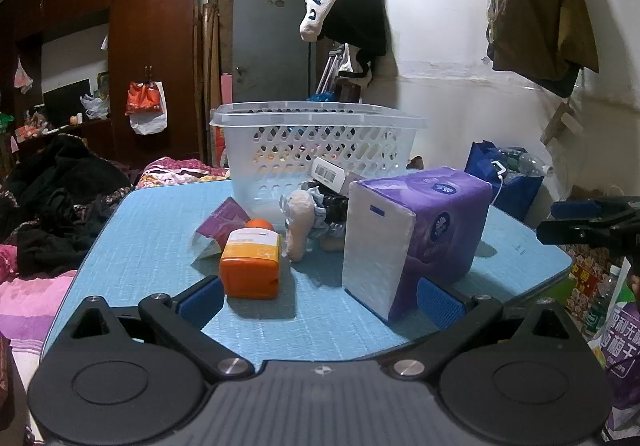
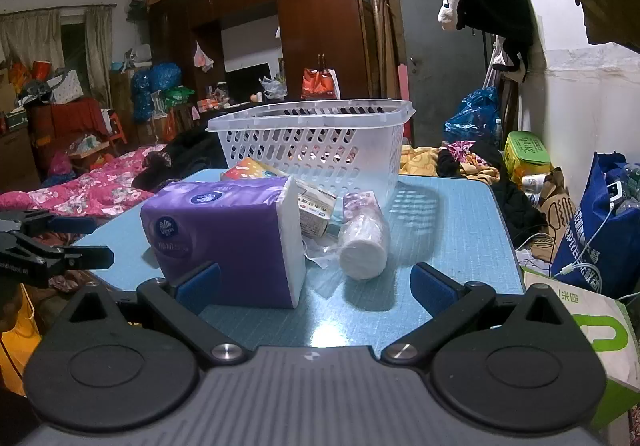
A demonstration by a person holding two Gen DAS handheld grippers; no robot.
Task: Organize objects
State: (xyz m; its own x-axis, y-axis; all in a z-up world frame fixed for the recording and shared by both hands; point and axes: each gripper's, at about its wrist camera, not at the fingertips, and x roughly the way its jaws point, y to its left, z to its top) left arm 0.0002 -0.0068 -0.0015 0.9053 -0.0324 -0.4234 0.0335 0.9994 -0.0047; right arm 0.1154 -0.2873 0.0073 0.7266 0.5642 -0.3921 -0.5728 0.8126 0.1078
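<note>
- Objects for organizing lie on a blue table [image 1: 132, 246], clustered in front of a clear perforated basket [image 1: 316, 150] that stands at the far edge, toward twelve o'clock.
- Purple tissue pack [image 1: 416, 234] sits nearest, at about one o'clock from the left gripper [image 1: 320, 300].
- Orange bottle [image 1: 250, 266] lies on its side at eleven o'clock of that gripper.
- White roll [image 2: 364, 236] lies at twelve o'clock of the right gripper [image 2: 316, 288], just beside a small carton [image 2: 316, 212].
- Both grippers hover with jaws spread wide, nothing between them.
</note>
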